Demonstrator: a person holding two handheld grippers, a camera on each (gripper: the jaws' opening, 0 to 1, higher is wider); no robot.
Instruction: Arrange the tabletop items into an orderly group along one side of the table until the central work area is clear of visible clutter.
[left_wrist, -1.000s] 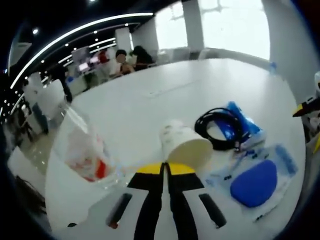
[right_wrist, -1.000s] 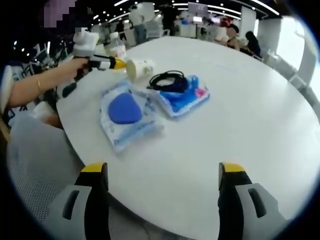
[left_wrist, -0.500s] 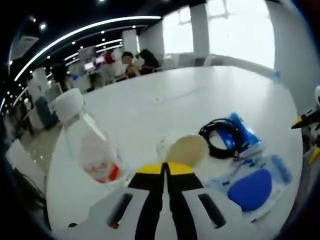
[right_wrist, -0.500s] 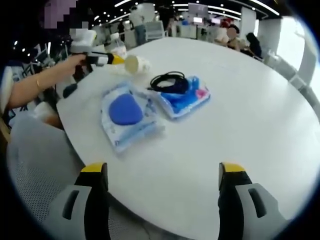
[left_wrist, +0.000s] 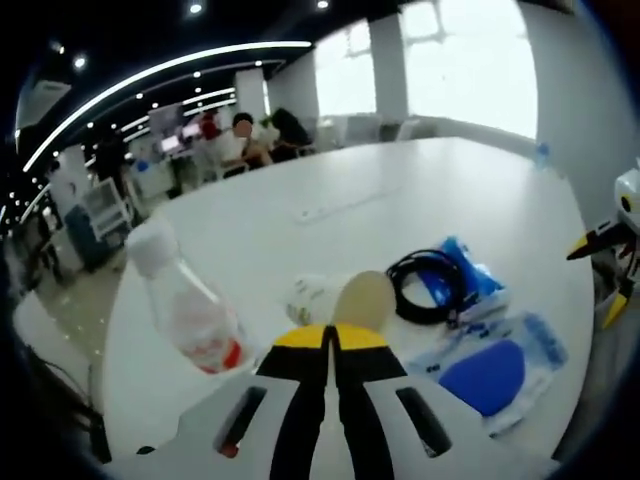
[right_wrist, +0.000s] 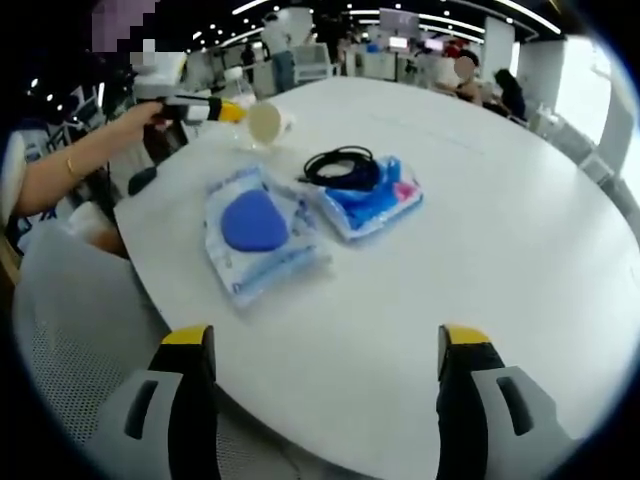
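Near the table's edge beside the plastic bottle (left_wrist: 190, 318), the left gripper (left_wrist: 332, 337) pinches the paper cup (left_wrist: 345, 301) by its rim, light and easily crushed, while the right gripper (right_wrist: 322, 352) hangs wide apart.

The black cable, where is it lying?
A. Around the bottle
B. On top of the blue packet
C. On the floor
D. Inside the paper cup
B: the coiled black cable rests on top of the blue packet on the white table, apart from the paper cup and the bottle.
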